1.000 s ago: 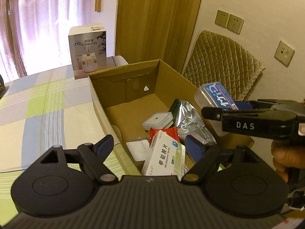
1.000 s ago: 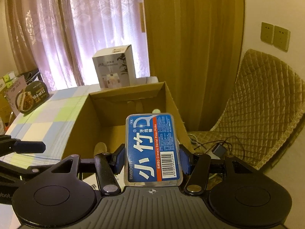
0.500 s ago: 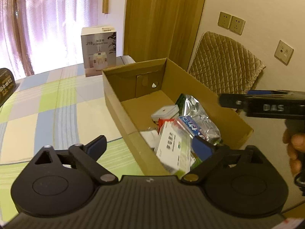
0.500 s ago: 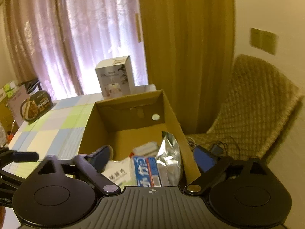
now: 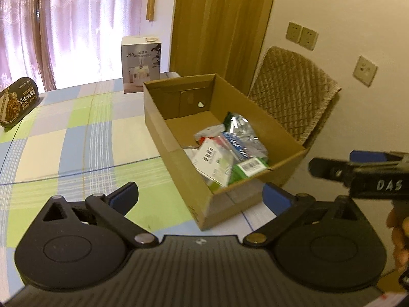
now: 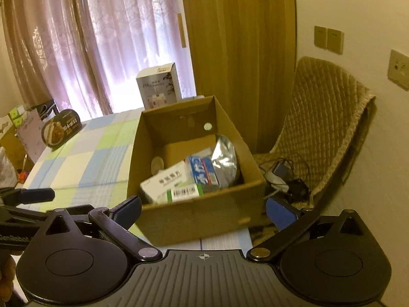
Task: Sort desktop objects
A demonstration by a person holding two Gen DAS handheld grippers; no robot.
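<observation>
Both tongs, left [image 5: 199,194] & right [image 6: 203,208], wide w/ nothing held; box [image 6: 204,212] overhangs counter [image 5: 76,138] edge, a bump could tip it.

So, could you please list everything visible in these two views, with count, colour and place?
Cardboard box: one, brown, on the table's right end.
Floss pick pack: one, blue, in the box.
Foil pouch: one, silver, in the box.
Medicine carton: one, white and green, in the box.
Humidifier box: one, white, beyond the cardboard box.
Food tub: one, black, far left of the table.
Tablecloth: one, green-blue check.
Chair: one, tan quilted, right of the table.
Wall sockets: three, beige.
Left gripper: open, empty.
Right gripper: open, empty.
</observation>
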